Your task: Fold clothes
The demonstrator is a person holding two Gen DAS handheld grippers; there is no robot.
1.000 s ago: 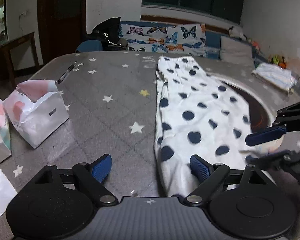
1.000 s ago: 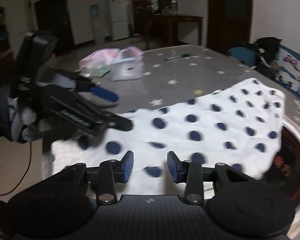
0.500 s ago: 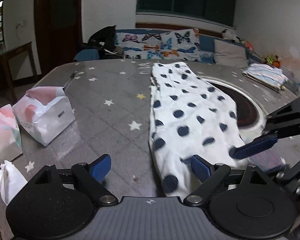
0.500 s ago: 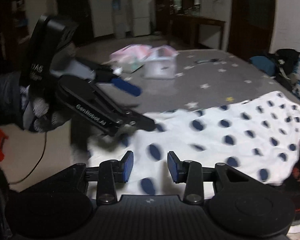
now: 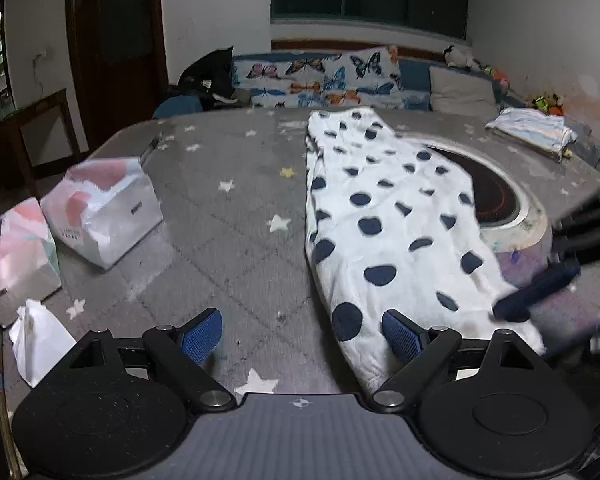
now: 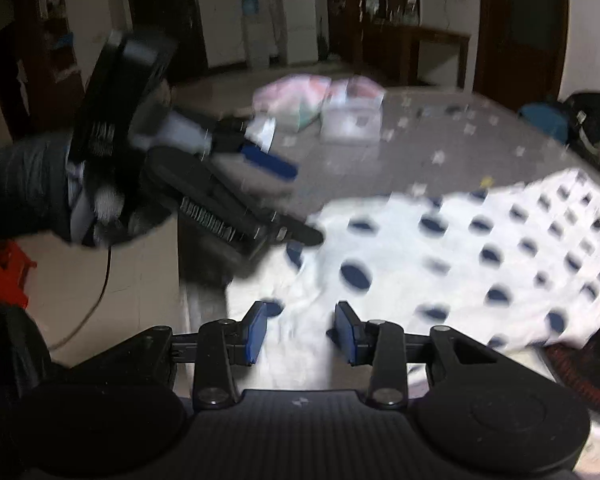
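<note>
A white garment with dark blue dots (image 5: 384, 216) lies lengthwise on the grey star-patterned table (image 5: 236, 216); it also shows in the right wrist view (image 6: 460, 264). My left gripper (image 5: 300, 332) is open and empty at the garment's near left corner, its right finger resting on the cloth edge. My right gripper (image 6: 302, 334) is open and empty just above the garment's near end. In the left wrist view the right gripper's blue finger (image 5: 536, 292) shows over the near right corner. The left gripper (image 6: 236, 200) shows blurred in the right wrist view.
Two pink-and-white tissue packs (image 5: 100, 212) and a loose tissue (image 5: 36, 340) lie at the table's left. A round dark hotplate (image 5: 496, 196) is set in the table, partly under the garment. Folded clothes (image 5: 532, 128) lie at the far right. A butterfly-print sofa (image 5: 324, 76) stands behind.
Both grippers have drawn back toward the table's near edge and risen. The right gripper's jaws have opened wider. The garment lies where it was.
</note>
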